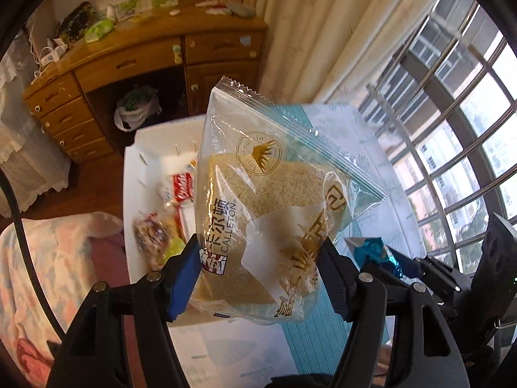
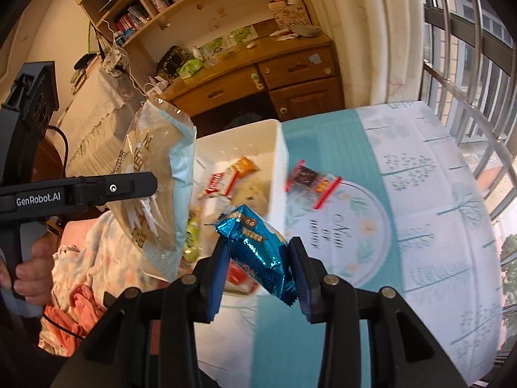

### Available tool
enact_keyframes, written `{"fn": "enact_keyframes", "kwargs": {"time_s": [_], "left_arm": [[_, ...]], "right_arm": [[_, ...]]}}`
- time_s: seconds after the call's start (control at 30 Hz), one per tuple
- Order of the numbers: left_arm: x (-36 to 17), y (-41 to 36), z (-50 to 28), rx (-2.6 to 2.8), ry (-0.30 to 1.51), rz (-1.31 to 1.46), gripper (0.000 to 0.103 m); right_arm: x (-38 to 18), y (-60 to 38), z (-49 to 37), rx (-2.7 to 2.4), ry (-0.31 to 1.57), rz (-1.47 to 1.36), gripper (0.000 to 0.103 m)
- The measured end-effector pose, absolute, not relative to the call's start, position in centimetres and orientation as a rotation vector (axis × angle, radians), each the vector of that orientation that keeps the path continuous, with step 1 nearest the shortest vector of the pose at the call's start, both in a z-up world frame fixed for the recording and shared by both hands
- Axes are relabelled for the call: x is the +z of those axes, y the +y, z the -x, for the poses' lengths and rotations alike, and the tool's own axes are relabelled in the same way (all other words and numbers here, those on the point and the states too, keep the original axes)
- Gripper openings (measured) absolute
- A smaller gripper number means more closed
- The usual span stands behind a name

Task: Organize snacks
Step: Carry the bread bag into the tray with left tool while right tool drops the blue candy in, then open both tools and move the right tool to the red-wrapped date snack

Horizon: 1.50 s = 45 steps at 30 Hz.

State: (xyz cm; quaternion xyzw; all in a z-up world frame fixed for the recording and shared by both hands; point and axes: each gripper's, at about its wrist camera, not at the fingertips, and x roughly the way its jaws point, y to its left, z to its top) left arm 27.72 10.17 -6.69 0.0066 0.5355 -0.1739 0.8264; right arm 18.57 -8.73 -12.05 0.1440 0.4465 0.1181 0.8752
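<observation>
Left gripper (image 1: 258, 278), jaws closed on the lower part of a clear bread packet (image 1: 271, 200), which stood upright between the blue pads, its crimped top edge uppermost. The low grip left the printed face and the loaf inside in full view and kept the bulk of the packet above the fingers, presumably so that it could be lowered into a container bottom end first.

Right gripper (image 2: 258, 271), jaws pinching a blue foil snack (image 2: 258, 252) across its width; the wrapper lay tilted, one end projecting past the pads. In the left wrist view the same snack (image 1: 374, 252) appeared just beside the bread packet, so the two loads were carried close together.

Beyond both tools stood a white bin (image 2: 279, 174) on a table with a teal and white cloth (image 2: 420, 194). The bin already held several wrapped snacks, among them a red and white pack (image 1: 182, 190) and an orange pack (image 2: 244, 166). One dark packet with red ends (image 2: 311, 182) lay on the cloth just outside the bin wall, not yet collected. Both grippers were held near the bin opening, which suggests deposit as the step in hand.
</observation>
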Motion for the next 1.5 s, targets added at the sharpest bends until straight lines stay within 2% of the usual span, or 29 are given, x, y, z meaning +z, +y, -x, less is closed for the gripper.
{"fn": "enact_keyframes", "kwargs": {"time_s": [0.4, 0.83, 0.9, 1.1, 1.5], "left_arm": [[-9.5, 17.2, -29.0, -0.439, 1.04, 0.1, 0.068], [-10.8, 19.2, -31.3, -0.491, 1.023, 0.138, 0.075], [-10.4, 19.5, -31.5, -0.501, 1.009, 0.159, 0.09], [-8.5, 19.5, -31.3, -0.523, 0.979, 0.164, 0.093], [-5.6, 19.4, -28.6, -0.505, 0.963, 0.197, 0.093]], "right_arm": [[-13.6, -2.8, -20.5, 0.236, 0.884, -0.301, 0.038], [-15.1, 0.3, -20.6, 0.181, 0.898, -0.318, 0.04], [-15.1, 0.4, -20.6, 0.169, 0.909, -0.312, 0.044], [-14.3, 0.5, -19.9, 0.148, 0.91, -0.322, 0.07], [-10.6, -0.3, -18.9, 0.184, 0.864, -0.268, 0.07]]}}
